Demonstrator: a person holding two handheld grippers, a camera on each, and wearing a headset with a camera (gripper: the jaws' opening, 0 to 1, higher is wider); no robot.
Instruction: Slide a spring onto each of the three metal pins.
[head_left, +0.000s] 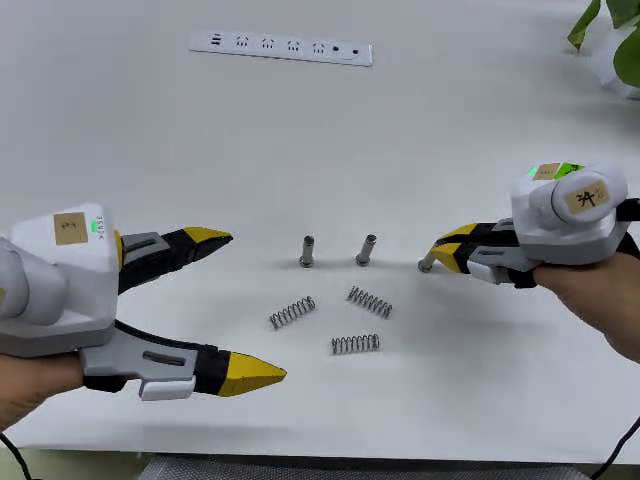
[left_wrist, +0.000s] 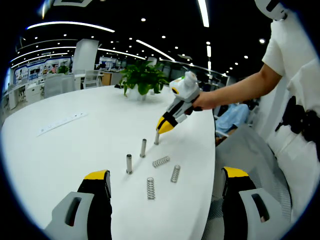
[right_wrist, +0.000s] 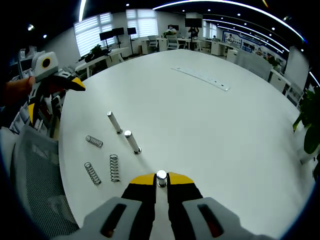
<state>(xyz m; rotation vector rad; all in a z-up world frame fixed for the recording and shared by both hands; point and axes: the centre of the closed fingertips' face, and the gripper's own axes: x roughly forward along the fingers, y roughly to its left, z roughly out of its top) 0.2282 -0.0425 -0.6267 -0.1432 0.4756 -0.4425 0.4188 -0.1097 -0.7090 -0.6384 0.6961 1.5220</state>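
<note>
Two metal pins (head_left: 307, 250) (head_left: 366, 249) stand upright on the white table (head_left: 300, 150). A third pin (head_left: 427, 263) (right_wrist: 161, 176) sits between the yellow tips of my right gripper (head_left: 441, 256) (right_wrist: 161, 181), which is shut on it near its head. Three springs (head_left: 292, 312) (head_left: 369, 301) (head_left: 355, 344) lie flat in front of the pins. My left gripper (head_left: 238, 305) (left_wrist: 166, 174) hovers left of the springs, open wide and holding nothing. The left gripper view has the pins (left_wrist: 129, 164) (left_wrist: 143, 148) (left_wrist: 156, 138) in a row, with the right gripper (left_wrist: 165, 125) at the farthest one.
A white power strip (head_left: 280, 46) lies at the far side of the table. A potted plant (head_left: 610, 30) stands at the far right corner. The table's front edge (head_left: 320, 452) runs just below the left gripper. A person's arm and body (left_wrist: 295, 85) are on the right in the left gripper view.
</note>
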